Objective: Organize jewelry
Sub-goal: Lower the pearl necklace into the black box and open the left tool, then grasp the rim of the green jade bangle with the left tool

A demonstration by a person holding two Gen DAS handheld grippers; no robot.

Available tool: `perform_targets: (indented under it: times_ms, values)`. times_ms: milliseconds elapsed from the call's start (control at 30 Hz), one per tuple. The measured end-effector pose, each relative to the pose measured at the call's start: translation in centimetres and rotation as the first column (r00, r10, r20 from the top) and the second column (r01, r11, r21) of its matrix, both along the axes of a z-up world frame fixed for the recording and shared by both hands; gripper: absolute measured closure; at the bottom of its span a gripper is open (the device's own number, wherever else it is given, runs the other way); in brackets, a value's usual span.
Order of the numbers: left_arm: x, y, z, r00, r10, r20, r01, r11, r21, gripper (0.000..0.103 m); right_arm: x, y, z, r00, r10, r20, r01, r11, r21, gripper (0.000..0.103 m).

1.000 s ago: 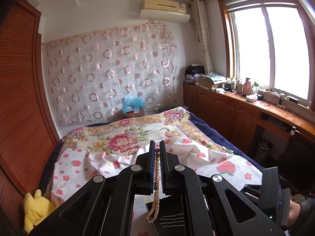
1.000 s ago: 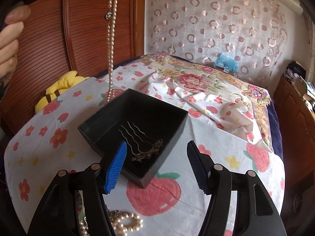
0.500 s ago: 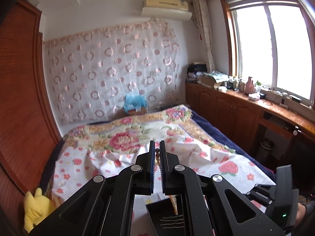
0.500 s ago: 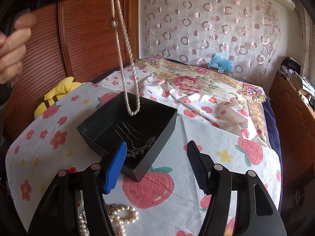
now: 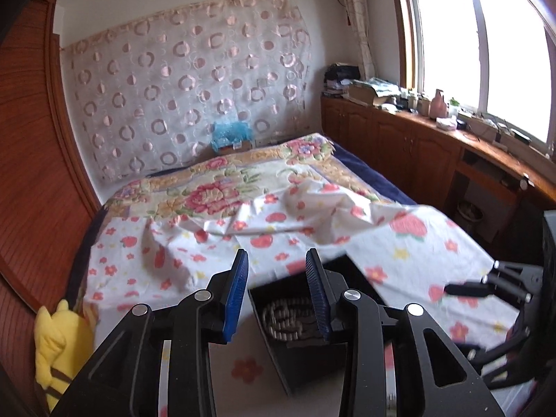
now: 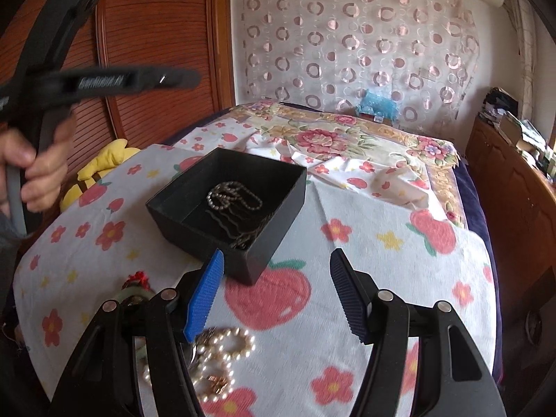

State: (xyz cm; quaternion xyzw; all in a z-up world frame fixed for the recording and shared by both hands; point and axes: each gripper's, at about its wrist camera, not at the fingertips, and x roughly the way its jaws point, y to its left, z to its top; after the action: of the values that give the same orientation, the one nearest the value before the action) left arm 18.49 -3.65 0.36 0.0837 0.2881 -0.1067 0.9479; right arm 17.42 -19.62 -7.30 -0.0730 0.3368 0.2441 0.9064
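Note:
A black open box (image 6: 278,222) stands on the flowered cloth. Inside it lie a coiled bead necklace (image 6: 232,196) and a wavy metal hairpin (image 6: 239,229). In the left wrist view the box (image 5: 295,358) sits below my left gripper (image 5: 278,293), which is open and empty above the necklace (image 5: 283,318). My right gripper (image 6: 274,295) is open and empty, just in front of the box's near corner. A white pearl bracelet (image 6: 222,347) and other jewelry lie by its left finger.
A red and green ornament (image 6: 137,286) lies left of the right gripper. A yellow plush toy (image 6: 100,166) sits at the bed's left edge by the wooden wardrobe (image 6: 146,34). Wooden cabinets (image 5: 417,153) run along the right under the window.
My left gripper opened and let go of the bead necklace, which dropped into the black box. The left gripper also tilted down toward the box. The right gripper stayed open.

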Motion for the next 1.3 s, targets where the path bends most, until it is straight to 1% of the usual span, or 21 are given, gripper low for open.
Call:
perform_targets:
  times_ms: [100, 367, 467, 533, 567, 600, 633, 800, 867, 1000, 1133, 1300]
  values:
    - [-1.8, 0.4, -1.2, 1.000, -0.005, -0.021, 0.005, 1.000, -0.003, 0.070, -1.8, -0.3, -0.4, 1.000, -0.014, -0.004, 0.014, 1.000, 0.012, 0.037]
    - [-7.4, 1.5, -5.0, 0.995, -0.001, -0.097, -0.003, 0.999, -0.045, 0.068, -6.4, -1.4, -1.5, 0.999, -0.046, -0.012, 0.046, 0.998, 0.036, 0.037]
    - [-8.9, 1.3, -6.0, 0.993, -0.007, -0.121, -0.001, 0.998, -0.063, 0.060, -7.8, -1.9, -2.5, 0.998, -0.056, -0.029, 0.057, 0.998, 0.036, 0.037]
    - [-9.8, 1.0, -6.8, 0.989, -0.027, -0.143, 0.016, 0.997, -0.074, 0.059, -8.8, -2.3, -3.2, 0.997, -0.068, -0.038, 0.069, 0.997, 0.031, 0.037]
    - [-10.1, 0.8, -7.0, 0.988, -0.031, -0.150, 0.020, 0.997, -0.076, 0.056, -9.2, -2.4, -3.5, 0.996, -0.072, -0.044, 0.073, 0.997, 0.030, 0.037]
    - [-10.4, 0.5, -7.4, 0.986, -0.041, -0.160, 0.029, 0.997, -0.075, 0.044, -9.5, -2.5, -3.7, 0.996, -0.076, -0.049, 0.077, 0.997, 0.030, 0.037]
    - [-10.7, 0.2, -7.6, 0.985, -0.050, -0.164, 0.038, 0.997, -0.073, 0.036, -9.9, -2.6, -4.1, 0.995, -0.081, -0.055, 0.082, 0.996, 0.029, 0.037]
    - [-11.6, -1.4, -9.0, 0.974, -0.099, -0.204, 0.088, 0.994, -0.064, 0.035, -11.0, -2.6, -5.2, 0.994, -0.079, -0.071, 0.081, 0.996, 0.027, 0.037]
    - [-11.9, -2.2, -9.6, 0.972, -0.108, -0.211, 0.099, 0.994, -0.049, 0.035, -11.4, -2.5, -5.3, 0.995, -0.079, -0.067, 0.081, 0.996, 0.028, 0.037]
    - [-12.1, -3.5, -10.6, 0.963, -0.128, -0.239, 0.122, 0.992, -0.040, 0.035, -11.5, -2.9, -5.3, 0.995, -0.077, -0.068, 0.080, 0.996, 0.049, 0.037]
    - [-12.0, -4.5, -11.3, 0.958, -0.133, -0.253, 0.133, 0.991, -0.017, 0.035, -11.6, -3.3, -5.3, 0.995, -0.079, -0.067, 0.084, 0.993, 0.080, 0.037]
    - [-11.7, -5.1, -11.4, 0.960, -0.125, -0.249, 0.127, 0.992, -0.006, 0.035, -11.6, -3.5, -5.3, 0.995, -0.074, -0.070, 0.080, 0.992, 0.097, 0.037]
